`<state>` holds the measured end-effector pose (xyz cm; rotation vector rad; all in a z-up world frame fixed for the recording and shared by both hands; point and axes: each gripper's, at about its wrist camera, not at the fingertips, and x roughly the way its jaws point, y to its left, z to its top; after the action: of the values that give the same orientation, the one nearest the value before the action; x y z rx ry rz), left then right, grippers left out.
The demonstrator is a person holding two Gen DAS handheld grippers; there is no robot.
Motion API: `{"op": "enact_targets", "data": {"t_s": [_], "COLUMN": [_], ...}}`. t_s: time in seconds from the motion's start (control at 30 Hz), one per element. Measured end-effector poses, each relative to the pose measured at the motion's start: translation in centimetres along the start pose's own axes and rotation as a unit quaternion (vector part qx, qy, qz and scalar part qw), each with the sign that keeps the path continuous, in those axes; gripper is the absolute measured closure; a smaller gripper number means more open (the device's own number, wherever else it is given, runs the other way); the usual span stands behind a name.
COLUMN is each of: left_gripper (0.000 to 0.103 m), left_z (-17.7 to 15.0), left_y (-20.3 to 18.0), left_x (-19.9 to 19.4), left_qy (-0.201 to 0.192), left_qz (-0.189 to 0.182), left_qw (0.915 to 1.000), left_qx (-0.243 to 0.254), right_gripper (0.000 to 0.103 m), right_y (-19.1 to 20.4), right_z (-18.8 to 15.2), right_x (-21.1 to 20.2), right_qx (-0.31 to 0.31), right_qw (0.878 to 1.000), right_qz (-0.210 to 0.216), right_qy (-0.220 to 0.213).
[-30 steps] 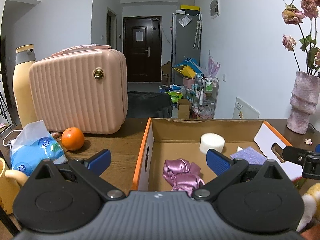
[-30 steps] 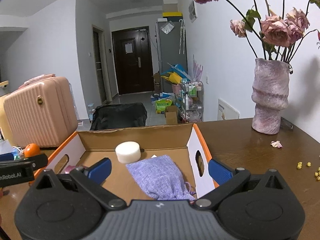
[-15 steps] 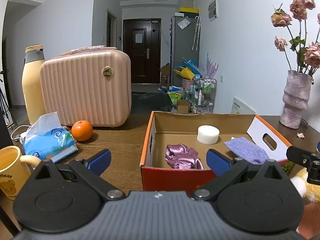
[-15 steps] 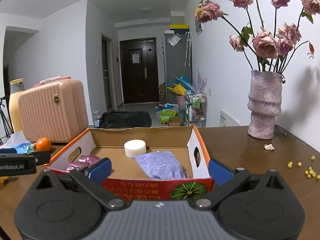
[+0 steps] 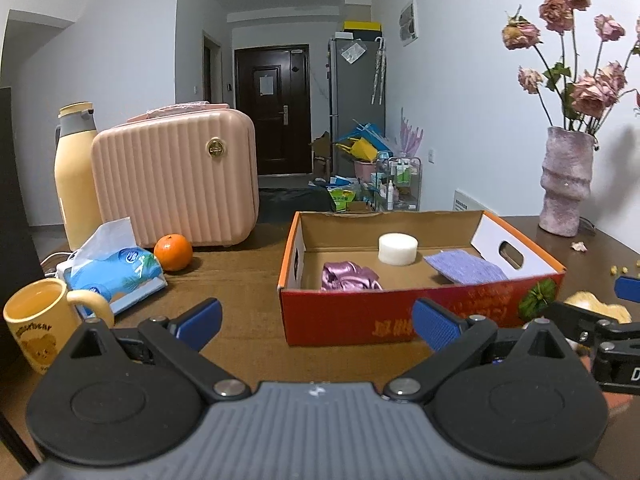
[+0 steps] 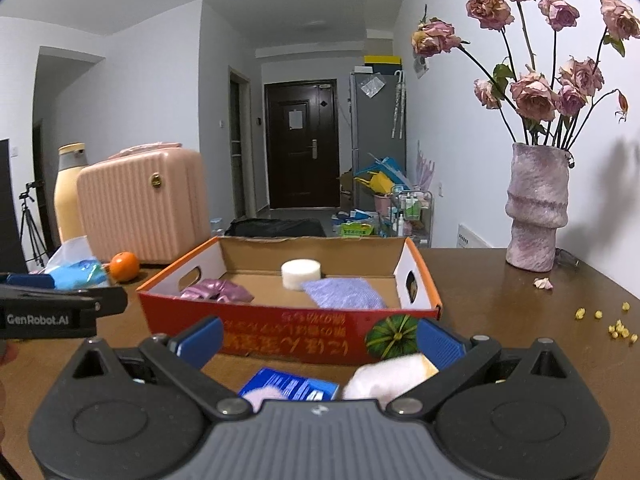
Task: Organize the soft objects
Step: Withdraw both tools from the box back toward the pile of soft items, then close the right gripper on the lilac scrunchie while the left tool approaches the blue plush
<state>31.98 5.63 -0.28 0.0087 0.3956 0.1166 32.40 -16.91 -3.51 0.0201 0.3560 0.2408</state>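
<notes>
Right tongs [image 6: 320, 340] alone show a blue packet [image 6: 290, 386] below.

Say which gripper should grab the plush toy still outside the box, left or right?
Right, probably. The right gripper is open with the plush toy just below its fingers, in front of the box. The left gripper, also open, faces the box wall, with the toy off to its right.

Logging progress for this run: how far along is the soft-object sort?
Done: the pink satin cloth, white sponge puck and purple pouch lie inside the cardboard box. In hand: nothing; the left gripper and right gripper are both open. Left: a cream plush item sits on the table outside the box, just ahead of the right gripper, beside a blue packet.
</notes>
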Motion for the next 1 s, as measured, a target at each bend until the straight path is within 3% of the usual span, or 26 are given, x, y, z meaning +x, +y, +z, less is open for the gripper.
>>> {"op": "enact_targets", "data": {"t_s": [0.7, 1.0], "left_gripper": [0.0, 0.0], "left_z": [-4.2, -4.4], "left_y": [3.1, 4.4], "left_x": [-5.0, -4.9], "left_qy": [0.03, 0.04], "left_qz": [0.002, -0.011], "left_qw": [0.9995, 0.9988], "left_qx": [-0.001, -0.025], "right_gripper": [0.001, 0.024], "right_y": [3.8, 4.9], "right_z": [-4.4, -5.1], "right_x": [-3.1, -1.4], "right_qx": [-0.057, -0.063], "right_qw": [0.997, 0.995], "right_qz": [0.03, 0.029], "right_qy": [0.042, 0.077]}}
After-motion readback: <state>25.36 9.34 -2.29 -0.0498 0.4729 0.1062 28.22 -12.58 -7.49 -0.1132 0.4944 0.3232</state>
